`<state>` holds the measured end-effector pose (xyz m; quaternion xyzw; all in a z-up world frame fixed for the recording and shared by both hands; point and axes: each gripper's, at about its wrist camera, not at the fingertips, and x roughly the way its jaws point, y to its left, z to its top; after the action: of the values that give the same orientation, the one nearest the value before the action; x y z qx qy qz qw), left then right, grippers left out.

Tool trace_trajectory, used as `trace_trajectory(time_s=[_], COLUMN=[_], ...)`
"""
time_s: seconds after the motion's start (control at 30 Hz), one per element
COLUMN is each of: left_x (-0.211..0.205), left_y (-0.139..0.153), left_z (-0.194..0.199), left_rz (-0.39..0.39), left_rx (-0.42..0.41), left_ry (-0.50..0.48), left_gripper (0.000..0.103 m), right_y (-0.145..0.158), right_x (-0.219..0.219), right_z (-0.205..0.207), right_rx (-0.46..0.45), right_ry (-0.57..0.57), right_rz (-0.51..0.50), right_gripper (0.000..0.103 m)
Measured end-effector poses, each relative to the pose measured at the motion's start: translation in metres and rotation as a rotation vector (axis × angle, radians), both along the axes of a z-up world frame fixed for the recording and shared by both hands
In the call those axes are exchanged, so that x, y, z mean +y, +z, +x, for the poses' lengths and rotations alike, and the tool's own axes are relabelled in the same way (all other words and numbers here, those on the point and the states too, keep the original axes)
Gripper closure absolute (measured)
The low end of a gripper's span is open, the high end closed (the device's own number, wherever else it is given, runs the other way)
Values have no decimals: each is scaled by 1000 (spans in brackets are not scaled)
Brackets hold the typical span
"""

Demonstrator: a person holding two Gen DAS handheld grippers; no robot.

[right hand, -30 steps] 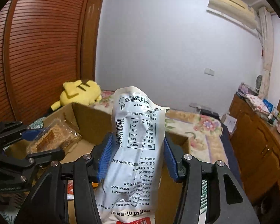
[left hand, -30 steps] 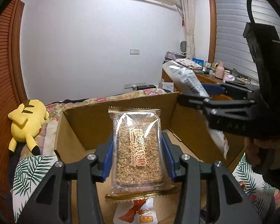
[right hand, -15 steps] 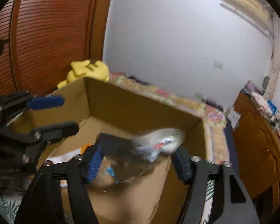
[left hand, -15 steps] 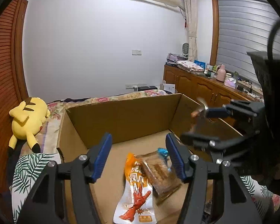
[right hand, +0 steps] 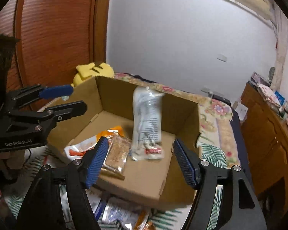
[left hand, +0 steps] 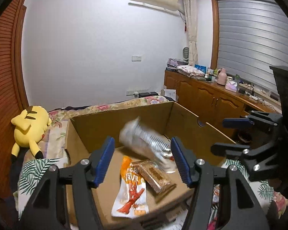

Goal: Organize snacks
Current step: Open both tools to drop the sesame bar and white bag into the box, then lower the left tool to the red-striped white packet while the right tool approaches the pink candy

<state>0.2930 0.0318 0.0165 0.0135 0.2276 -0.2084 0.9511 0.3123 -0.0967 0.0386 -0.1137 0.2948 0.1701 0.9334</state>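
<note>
An open cardboard box (left hand: 98,126) (right hand: 113,95) stands on the bed. Inside lie an orange-and-white snack bag (left hand: 131,189) (right hand: 80,150) and a clear-wrapped grain bar (left hand: 155,176) (right hand: 117,153). A white snack bag (left hand: 144,143) (right hand: 146,126), blurred by motion, stands on end in the box, free of both grippers. My left gripper (left hand: 142,161) is open and empty above the box's near edge; it also shows in the right wrist view (right hand: 67,99). My right gripper (right hand: 140,161) is open and empty over the box; it also shows in the left wrist view (left hand: 232,134).
More snack packets (right hand: 121,216) lie on the leaf-print bedding in front of the box. A yellow plush toy (left hand: 29,126) lies left of the box by the wooden wardrobe doors. A wooden cabinet (left hand: 207,97) with clutter stands at the right.
Both grippers opened and let go. The grain bar dropped from the left gripper into the box. The white bag left the right gripper and is falling into the box.
</note>
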Motion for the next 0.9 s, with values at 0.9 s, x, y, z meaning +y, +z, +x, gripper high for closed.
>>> trace_trajectory(time_s=[0.9], left_x=[18], left_y=[-56], left_z=[-111], left_rz=[87], left_rx=[140], left_ry=[-2], left_gripper=[34], right_y=[-98], right_x=[-53], right_z=[-127], right_rx=[231], right_ry=[-119], right_rz=[219], right_gripper=[34])
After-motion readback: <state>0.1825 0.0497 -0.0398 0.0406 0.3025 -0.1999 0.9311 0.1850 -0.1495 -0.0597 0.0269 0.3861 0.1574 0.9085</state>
